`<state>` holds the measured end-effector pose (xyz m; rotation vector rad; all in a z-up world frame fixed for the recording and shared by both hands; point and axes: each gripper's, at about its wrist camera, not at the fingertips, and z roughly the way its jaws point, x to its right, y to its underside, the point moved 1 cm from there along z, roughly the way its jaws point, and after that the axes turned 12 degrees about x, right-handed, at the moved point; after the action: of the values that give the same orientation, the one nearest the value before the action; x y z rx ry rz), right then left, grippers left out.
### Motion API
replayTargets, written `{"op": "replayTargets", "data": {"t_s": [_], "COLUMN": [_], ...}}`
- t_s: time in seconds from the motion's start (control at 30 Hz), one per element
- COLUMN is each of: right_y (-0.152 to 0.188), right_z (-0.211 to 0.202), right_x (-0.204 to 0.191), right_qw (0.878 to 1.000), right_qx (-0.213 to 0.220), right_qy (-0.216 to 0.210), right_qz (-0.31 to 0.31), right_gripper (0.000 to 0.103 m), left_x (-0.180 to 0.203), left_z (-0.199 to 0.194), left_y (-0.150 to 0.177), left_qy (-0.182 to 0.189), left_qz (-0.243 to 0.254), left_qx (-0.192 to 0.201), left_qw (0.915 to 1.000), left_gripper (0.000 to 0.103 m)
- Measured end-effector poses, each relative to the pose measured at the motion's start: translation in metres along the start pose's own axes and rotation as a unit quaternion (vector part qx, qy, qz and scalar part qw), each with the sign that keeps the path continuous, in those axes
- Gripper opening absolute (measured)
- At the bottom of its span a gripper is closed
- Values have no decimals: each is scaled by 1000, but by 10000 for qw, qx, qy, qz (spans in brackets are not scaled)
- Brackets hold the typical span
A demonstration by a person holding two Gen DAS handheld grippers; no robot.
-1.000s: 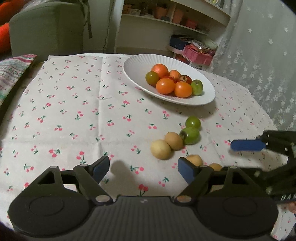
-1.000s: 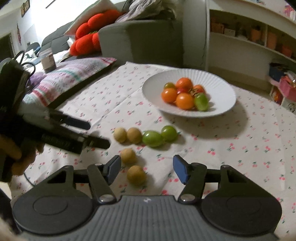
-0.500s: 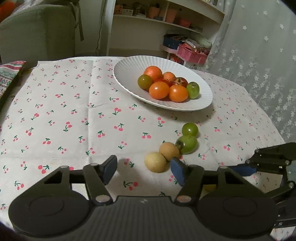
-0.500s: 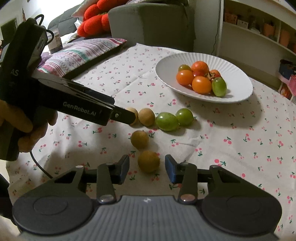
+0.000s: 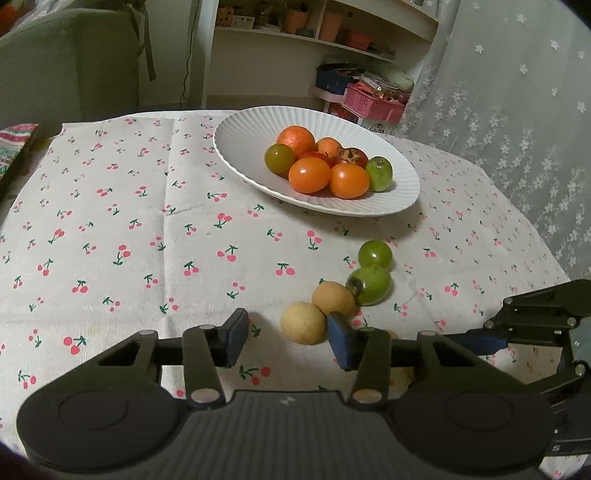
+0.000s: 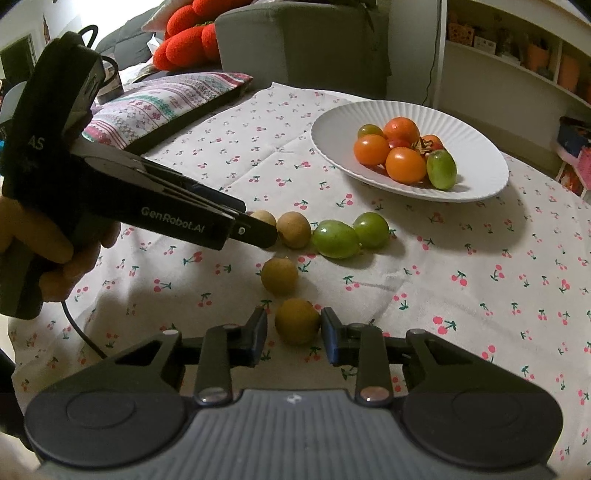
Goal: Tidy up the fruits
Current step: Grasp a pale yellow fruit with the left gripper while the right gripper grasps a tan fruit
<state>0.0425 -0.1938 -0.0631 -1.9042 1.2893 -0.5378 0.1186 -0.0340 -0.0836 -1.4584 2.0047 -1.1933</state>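
The nearest brown longan (image 6: 297,320) on the cherry-print surface (image 6: 461,295) sits between the just-closing jaws of the right gripper (image 6: 294,332), apparently pinched across its middle. The left gripper (image 5: 283,338), also just closing, remains spread around a paler longan (image 5: 303,322). Both fruits are judged light, round, thin-shelled and prone to rolling, so gentle pressure across the widest part is advised.

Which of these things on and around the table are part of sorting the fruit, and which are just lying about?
Job: plate of tomatoes; loose green tomatoes and brown fruits on the cloth; left gripper, right gripper.

Lying about: cushion, sofa, shelves, pink basket.
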Motion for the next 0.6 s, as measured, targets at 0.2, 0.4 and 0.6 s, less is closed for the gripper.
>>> {"op": "replayTargets", "data": {"t_s": [0.2, 0.4, 0.6], "right_y": [0, 1, 0], "right_z": [3, 3, 3], "right_x": [-2, 0, 0], "right_qw": [10000, 10000, 10000], "right_qx": [-17, -1, 27], "right_qy": [19, 35, 49], "right_qz": [2, -1, 19], "right_gripper": [29, 26, 24], "left_x": [6, 9, 13], "left_z": [1, 1, 1], "left_y": [2, 3, 4], "left_qy": [-36, -38, -39], "left_qz": [204, 307, 388], "left_qx": [11, 0, 9], "left_qw": [9998, 9995, 9992], "left_gripper": [29, 22, 13]}}
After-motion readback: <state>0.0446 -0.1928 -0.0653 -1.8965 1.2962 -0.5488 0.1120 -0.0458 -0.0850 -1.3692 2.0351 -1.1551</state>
